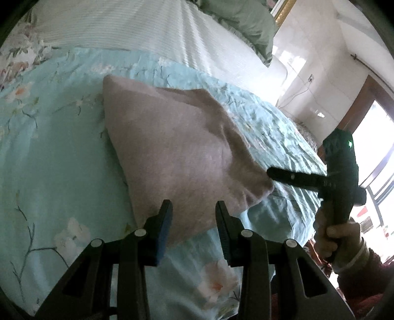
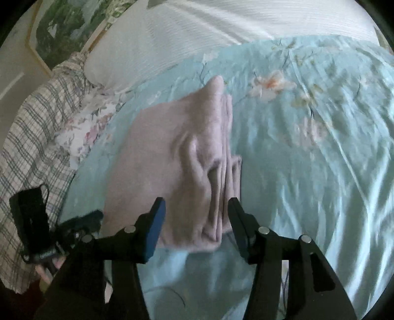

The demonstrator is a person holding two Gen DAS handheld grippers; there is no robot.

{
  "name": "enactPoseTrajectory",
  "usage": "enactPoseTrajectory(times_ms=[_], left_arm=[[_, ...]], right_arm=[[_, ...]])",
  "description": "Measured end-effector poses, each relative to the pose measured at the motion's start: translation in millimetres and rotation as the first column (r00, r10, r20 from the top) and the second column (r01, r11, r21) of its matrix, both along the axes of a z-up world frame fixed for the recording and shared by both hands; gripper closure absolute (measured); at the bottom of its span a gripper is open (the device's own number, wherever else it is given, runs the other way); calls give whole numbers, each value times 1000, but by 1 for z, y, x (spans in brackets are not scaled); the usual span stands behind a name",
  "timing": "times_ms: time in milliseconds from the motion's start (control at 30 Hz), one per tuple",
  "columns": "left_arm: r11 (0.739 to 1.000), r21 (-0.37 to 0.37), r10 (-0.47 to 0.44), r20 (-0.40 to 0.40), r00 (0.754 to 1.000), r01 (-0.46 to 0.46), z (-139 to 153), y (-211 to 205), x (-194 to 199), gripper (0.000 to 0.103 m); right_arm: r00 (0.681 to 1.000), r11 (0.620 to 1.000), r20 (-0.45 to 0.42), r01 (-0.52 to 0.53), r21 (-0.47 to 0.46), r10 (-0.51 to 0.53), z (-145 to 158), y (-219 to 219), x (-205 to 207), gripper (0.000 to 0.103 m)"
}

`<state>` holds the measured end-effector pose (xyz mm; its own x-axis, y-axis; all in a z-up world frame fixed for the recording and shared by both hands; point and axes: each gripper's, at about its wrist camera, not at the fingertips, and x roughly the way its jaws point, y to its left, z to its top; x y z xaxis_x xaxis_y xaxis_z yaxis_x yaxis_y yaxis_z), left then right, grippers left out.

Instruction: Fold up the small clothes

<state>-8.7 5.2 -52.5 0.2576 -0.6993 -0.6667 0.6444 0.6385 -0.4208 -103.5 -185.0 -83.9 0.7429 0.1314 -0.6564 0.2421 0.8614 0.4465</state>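
Left gripper point(image 1: 193, 209): jaws stood wide, empty, hovering over the garment's near edge.
Garment: a folded pink cloth point(image 1: 177, 152) lay on the pale blue floral bedspread point(image 1: 56, 147), stacked edges showing on one side.
Right gripper point(image 2: 195, 209): jaws wide, empty, just above the cloth's layered edge.

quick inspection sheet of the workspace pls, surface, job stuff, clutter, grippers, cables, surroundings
surface: aqua floral bedspread, wrinkled, over a white ribbed blanket
job's things: pink garment, folded, layered edges visible in the right wrist view
clutter: plaid cloth at bed edge
grippers: left gripper open over garment's near edge; right gripper open, straddling the folded edge
cables: thin wire on the wall
surroundings: framed picture, window
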Motion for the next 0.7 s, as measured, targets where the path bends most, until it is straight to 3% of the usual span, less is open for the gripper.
enactPoseTrajectory(times_ms=[100,233,333,467,600,700], left_arm=[[1000,7,-3,-10,1000,3,-5,-5,2,67],[1000,17,-14,-10,1000,14,-8,-11,3,67],[1000,12,-22,-9,1000,22,-3,-14,2,68],[999,19,-50,14,999,50,-1,-21,-4,67],[994,90,-55,-15,998,57,-24,-31,-1,67],[994,86,-65,-26,998,67,-23,-28,-1,67]], right_arm=[[999,1000,-40,-14,11,15,-15,5,1,50],[997,999,-72,-29,26,31,-27,7,8,81],[998,998,-36,-56,8,56,-16,10,6,87],[996,998,82,-12,-69,17,24,6,-14,89],[998,997,-60,-30,-66,26,-8,-8,-2,89],[992,998,-120,-48,-50,41,-31,-4,1,84]])
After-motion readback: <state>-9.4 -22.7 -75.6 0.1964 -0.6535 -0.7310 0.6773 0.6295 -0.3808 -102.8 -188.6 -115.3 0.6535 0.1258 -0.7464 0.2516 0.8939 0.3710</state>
